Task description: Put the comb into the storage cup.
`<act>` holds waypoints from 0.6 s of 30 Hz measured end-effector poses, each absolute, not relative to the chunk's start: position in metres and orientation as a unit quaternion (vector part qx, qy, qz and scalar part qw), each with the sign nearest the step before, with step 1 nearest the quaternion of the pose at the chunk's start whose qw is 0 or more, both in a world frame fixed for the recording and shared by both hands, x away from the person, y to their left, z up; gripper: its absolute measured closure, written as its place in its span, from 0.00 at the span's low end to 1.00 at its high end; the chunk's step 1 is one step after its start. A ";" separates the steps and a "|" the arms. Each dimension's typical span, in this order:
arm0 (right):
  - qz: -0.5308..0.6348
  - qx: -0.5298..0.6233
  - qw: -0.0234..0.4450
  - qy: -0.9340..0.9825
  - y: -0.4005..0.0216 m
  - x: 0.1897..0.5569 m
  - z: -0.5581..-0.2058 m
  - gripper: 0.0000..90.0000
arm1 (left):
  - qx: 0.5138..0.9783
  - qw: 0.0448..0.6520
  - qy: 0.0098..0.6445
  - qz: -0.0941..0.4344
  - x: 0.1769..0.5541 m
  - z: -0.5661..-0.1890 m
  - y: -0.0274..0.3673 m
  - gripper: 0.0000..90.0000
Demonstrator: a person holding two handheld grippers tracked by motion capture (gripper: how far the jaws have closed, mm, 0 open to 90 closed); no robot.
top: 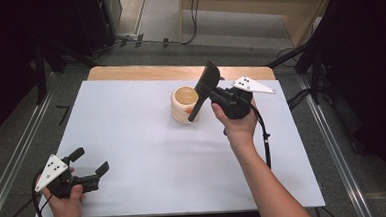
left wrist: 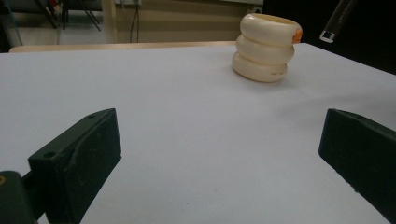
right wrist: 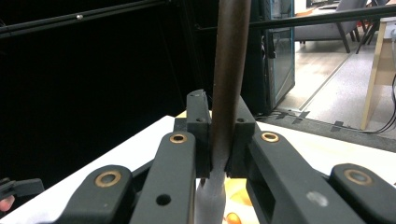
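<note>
Item 1: right gripper [top: 215, 95], clenched on a dark spatula [top: 203, 88]; in the right gripper view the handle [right wrist: 229, 84] runs upright between the pressed jaws.

Item 2: cream ribbed cup [top: 185, 105], upright on the white table sheet [top: 148, 156], just left of that gripper. The spatula's long axis slants from the blade, up beyond the cup, down to the handle end [left wrist: 337, 18] beside the cup's rim, so any lowering into the cup probably needs a small shift leftward.

Item 3: left gripper [top: 89, 161], released, jaws wide, well apart at the near left corner, pointing toward the cup [left wrist: 266, 46].

Surroundings: wooden table edge [top: 179, 71], grey floor, dark stands, loose cables.
</note>
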State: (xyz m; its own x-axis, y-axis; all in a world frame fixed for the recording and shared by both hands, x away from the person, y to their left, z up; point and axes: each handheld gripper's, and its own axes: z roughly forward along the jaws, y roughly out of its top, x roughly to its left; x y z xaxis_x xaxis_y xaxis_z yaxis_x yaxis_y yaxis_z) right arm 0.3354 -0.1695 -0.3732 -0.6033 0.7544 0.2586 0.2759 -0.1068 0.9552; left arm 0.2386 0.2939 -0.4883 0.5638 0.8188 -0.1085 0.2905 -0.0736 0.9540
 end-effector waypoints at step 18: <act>0.633 0.404 0.195 0.631 -0.169 0.349 -0.367 0.91 | 0.695 0.549 0.398 0.240 0.238 -0.488 0.293 0.00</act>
